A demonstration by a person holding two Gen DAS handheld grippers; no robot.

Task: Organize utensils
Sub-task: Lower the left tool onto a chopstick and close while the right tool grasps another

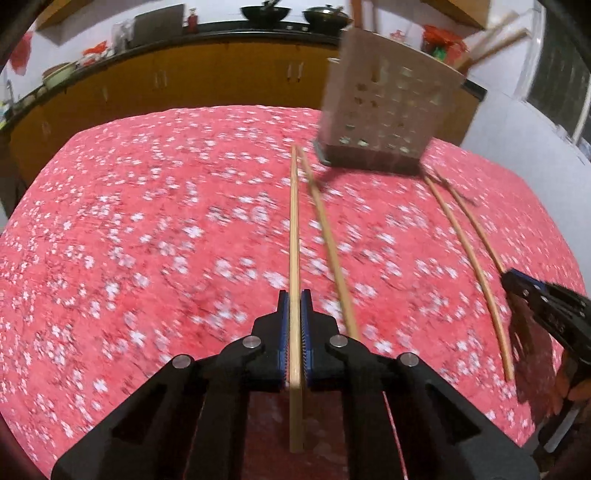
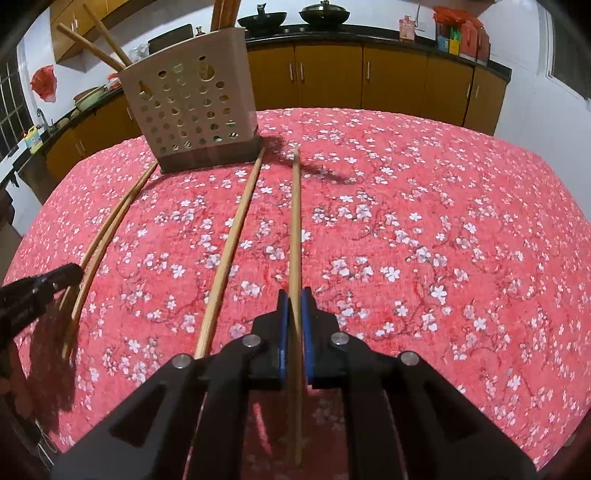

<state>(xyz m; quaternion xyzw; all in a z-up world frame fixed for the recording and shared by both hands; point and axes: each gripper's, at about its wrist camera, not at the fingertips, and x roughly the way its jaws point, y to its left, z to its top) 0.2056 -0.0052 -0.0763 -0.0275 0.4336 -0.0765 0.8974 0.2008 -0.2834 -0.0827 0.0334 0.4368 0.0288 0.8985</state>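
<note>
In the left wrist view my left gripper (image 1: pixel 294 295) is shut on a wooden chopstick (image 1: pixel 294 229) that points at the beige perforated utensil holder (image 1: pixel 388 107). A second chopstick (image 1: pixel 327 240) lies just right of it on the cloth. Two more chopsticks (image 1: pixel 466 254) lie further right, where my right gripper (image 1: pixel 511 277) shows at the edge. In the right wrist view my right gripper (image 2: pixel 294 293) is shut on a chopstick (image 2: pixel 294 221), with its partner (image 2: pixel 234 243) to the left. The holder (image 2: pixel 188 107) has several chopsticks standing in it. My left gripper (image 2: pixel 72 275) sits by the far-left pair (image 2: pixel 107 229).
The table wears a red cloth with white blossoms (image 2: pixel 406 221). Behind it runs a dark counter over orange cabinets (image 2: pixel 332 74), with woks (image 2: pixel 323 14) and bottles on top. A white wall and a window stand at the right of the left wrist view.
</note>
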